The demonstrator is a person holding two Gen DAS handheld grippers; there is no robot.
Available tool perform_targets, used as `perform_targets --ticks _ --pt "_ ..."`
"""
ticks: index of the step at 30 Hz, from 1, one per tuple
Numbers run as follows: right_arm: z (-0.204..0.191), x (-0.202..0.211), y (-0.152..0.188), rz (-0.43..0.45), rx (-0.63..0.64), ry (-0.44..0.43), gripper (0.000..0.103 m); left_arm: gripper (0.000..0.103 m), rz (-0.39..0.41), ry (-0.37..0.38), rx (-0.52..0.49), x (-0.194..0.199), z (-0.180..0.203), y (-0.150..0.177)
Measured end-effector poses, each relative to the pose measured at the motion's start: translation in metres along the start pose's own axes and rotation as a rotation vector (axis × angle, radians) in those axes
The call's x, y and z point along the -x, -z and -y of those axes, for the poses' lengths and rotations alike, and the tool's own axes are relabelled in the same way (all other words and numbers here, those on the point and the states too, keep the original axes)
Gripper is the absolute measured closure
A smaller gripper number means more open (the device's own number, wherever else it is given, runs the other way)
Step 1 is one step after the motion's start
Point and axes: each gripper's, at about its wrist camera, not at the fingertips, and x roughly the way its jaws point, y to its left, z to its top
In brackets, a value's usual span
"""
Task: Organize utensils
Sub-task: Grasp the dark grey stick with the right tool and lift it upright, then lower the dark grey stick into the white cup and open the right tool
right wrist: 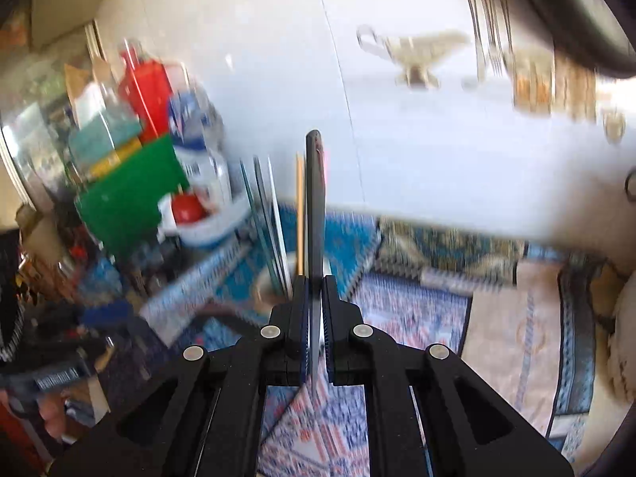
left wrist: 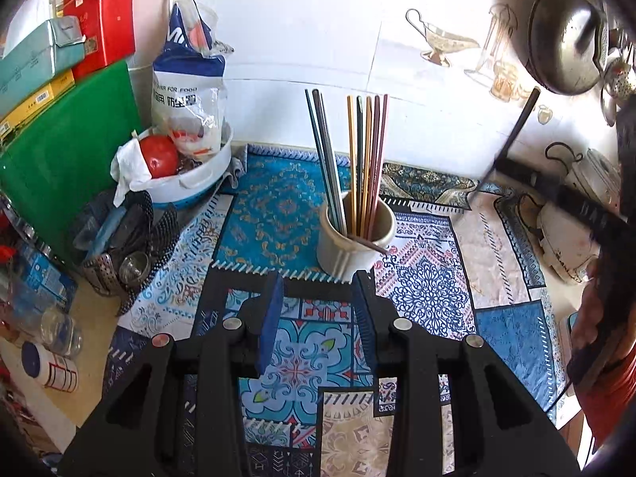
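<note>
Holding our left gripper (left wrist: pixel 318 310) with its jaws apart and nothing between them, we hover over the patterned cloth (left wrist: pixel 429 290), bare around the beige cup (left wrist: pixel 349 250) but hemmed on the left by a green board (left wrist: pixel 67 151) and a white bowl (left wrist: pixel 198 175) holding a red fruit (left wrist: pixel 159 155) and a bag. The cup holds coloured chopsticks (left wrist: pixel 361 159) upright. Our right gripper (right wrist: pixel 317 318) is clamped on one dark chopstick (right wrist: pixel 314 206), raised beside the cup.
</note>
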Motion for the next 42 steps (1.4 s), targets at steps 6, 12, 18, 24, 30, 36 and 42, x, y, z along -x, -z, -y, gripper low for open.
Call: perform_targets --ticks 6,12,18,24,30,36,42 --pt "-0.030 -0.018 -0.049 0.092 0.061 0.018 0.098 0.068 -0.008 0.010 -0.004 -0.001 -0.019 -0.009" --pt "-0.030 -0.055 -0.040 -0.016 0.045 0.021 0.098 0.068 -0.007 0.004 -0.029 -0.003 -0.038 -0.015" --pt "-0.026 -0.080 -0.030 -0.112 0.045 0.048 0.098 0.068 -0.012 0.025 -0.027 -0.010 -0.048 -0.019" --pt "-0.024 -0.085 -0.023 -0.158 0.030 0.032 0.098 0.068 -0.013 0.026 -0.054 -0.010 -0.046 -0.019" --pt "-0.024 -0.091 -0.015 -0.202 0.056 0.040 0.098 0.068 -0.012 0.033 -0.055 -0.016 -0.045 -0.024" --pt "-0.017 -0.106 -0.017 -0.207 0.012 0.045 0.098 0.068 -0.030 0.036 -0.070 -0.026 -0.045 -0.023" --pt "-0.010 -0.120 -0.021 -0.211 -0.032 0.042 0.098 0.068 -0.062 0.015 -0.092 -0.039 -0.054 -0.019"
